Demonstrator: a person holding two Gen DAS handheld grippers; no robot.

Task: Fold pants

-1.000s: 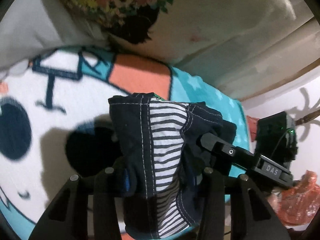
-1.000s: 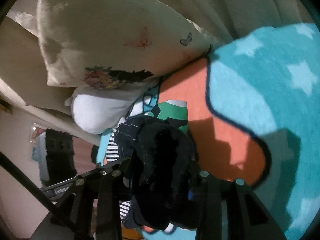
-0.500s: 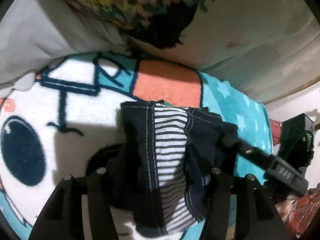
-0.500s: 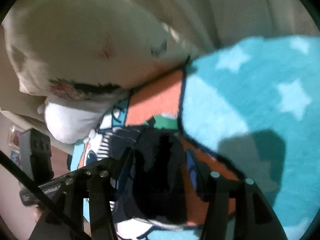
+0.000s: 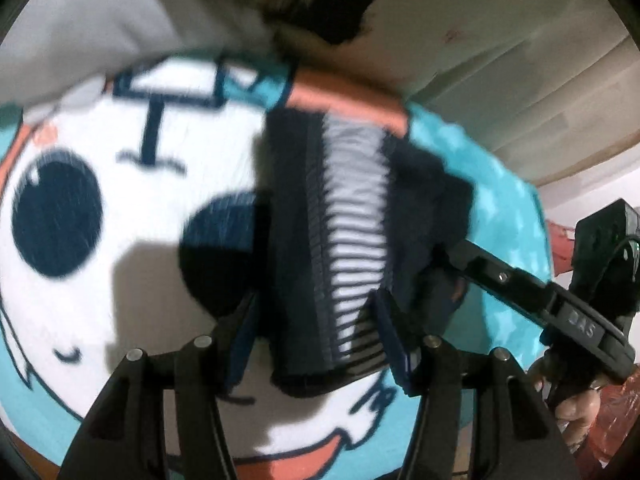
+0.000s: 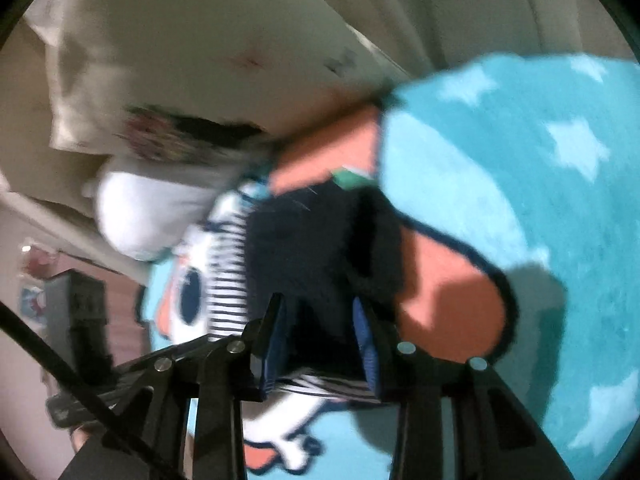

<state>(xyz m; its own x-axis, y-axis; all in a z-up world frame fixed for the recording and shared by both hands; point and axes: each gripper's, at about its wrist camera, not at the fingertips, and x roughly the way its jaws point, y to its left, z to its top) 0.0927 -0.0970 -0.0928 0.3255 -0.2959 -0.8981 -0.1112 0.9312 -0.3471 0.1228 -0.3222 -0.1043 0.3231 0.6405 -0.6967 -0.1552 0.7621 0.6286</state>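
Both the left gripper [image 5: 320, 344] and right gripper [image 6: 320, 340] pinched the pants [image 5: 340, 240] in their jaws, holding the bundle above the blanket [image 5: 100, 280], probably to lay it flat.

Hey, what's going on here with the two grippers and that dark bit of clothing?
A person is folding a small pair of dark pants with a striped panel, using a handheld gripper in each hand. The left gripper and the right gripper each clamp part of the bunched garment, holding it over a teal cartoon blanket. Pillows lie at the blanket's far edge. Both views are motion-blurred.
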